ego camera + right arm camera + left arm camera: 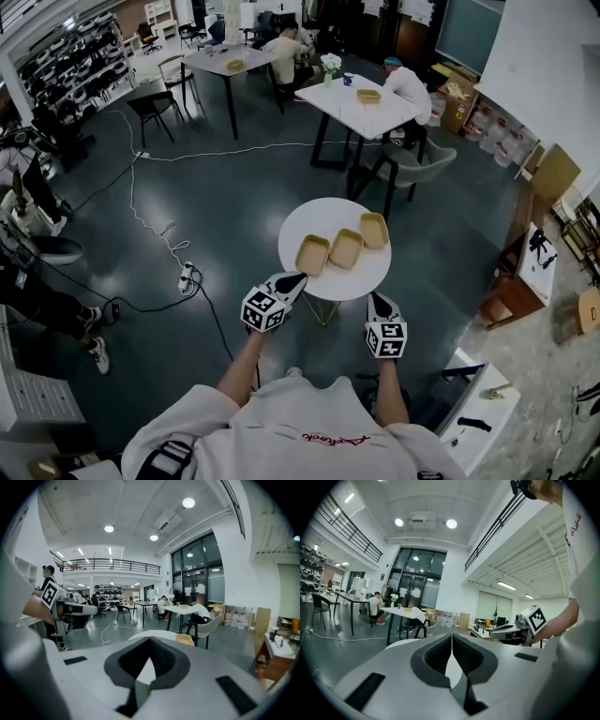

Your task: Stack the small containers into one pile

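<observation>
Three shallow tan containers lie in a row on the round white table [361, 281]: a left one [312, 254], a middle one [346, 247] and a right one [374, 230], each on its own, none stacked. My left gripper [298, 278] hovers at the table's near left edge, shut and empty, its jaws [452, 637] meeting at the tips. My right gripper [376, 298] hangs at the near right edge, also shut with nothing in it [150, 641]. One tan container [184, 640] peeks over the right jaw in the right gripper view.
White tables [361, 105] with dark chairs [412, 169] and seated people stand farther back. A cable with a power strip [186, 277] runs across the dark floor at left. A white shelf unit [473, 412] stands close on the right.
</observation>
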Demonstrator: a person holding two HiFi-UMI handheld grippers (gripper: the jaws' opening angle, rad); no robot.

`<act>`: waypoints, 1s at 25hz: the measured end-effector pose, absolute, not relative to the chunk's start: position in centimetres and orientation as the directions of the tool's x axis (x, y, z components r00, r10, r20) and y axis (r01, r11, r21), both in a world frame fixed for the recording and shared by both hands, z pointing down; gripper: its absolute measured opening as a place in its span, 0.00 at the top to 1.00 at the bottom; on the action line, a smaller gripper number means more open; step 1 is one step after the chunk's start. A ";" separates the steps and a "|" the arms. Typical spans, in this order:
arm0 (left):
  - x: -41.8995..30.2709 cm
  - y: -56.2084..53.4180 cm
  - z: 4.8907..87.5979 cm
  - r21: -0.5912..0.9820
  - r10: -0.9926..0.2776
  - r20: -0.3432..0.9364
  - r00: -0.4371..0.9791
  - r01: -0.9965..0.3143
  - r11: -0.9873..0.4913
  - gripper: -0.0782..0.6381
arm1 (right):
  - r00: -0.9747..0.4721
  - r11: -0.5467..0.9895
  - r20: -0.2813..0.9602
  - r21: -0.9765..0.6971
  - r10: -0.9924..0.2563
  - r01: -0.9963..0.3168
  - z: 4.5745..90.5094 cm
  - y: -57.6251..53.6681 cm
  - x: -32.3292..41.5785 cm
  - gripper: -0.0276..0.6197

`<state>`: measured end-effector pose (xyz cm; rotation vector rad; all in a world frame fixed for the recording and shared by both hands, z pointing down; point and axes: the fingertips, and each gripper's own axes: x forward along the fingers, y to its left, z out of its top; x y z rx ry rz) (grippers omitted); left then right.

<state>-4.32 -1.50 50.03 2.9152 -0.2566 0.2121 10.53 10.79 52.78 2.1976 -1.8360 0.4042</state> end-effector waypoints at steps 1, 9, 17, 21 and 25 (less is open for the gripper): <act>-4.1 -2.1 50.0 0.189 -0.153 0.160 0.975 -0.182 -0.965 0.87 | 0.172 -0.180 0.364 0.013 -0.915 -0.984 52.8 10.2 10.7 0.93; -2.0 -5.4 50.8 0.192 -0.104 0.164 0.981 -0.135 -0.972 0.87 | 0.207 -0.218 0.369 0.013 -0.906 -0.976 53.8 7.7 11.8 0.93; 1.2 -4.6 51.9 0.201 -0.008 0.182 0.983 -0.045 -0.979 0.87 | 0.287 -0.310 0.386 0.003 -0.877 -0.951 55.0 9.9 13.7 0.93; 2.3 -4.2 52.5 0.203 0.028 0.190 0.981 -0.011 -0.979 0.87 | 0.316 -0.344 0.388 -0.004 -0.866 -0.939 55.6 10.6 14.3 0.93; 3.0 -3.4 53.3 0.208 0.058 0.202 0.978 0.015 -0.978 0.87 | 0.332 -0.368 0.397 -0.016 -0.856 -0.930 56.5 11.5 14.5 0.93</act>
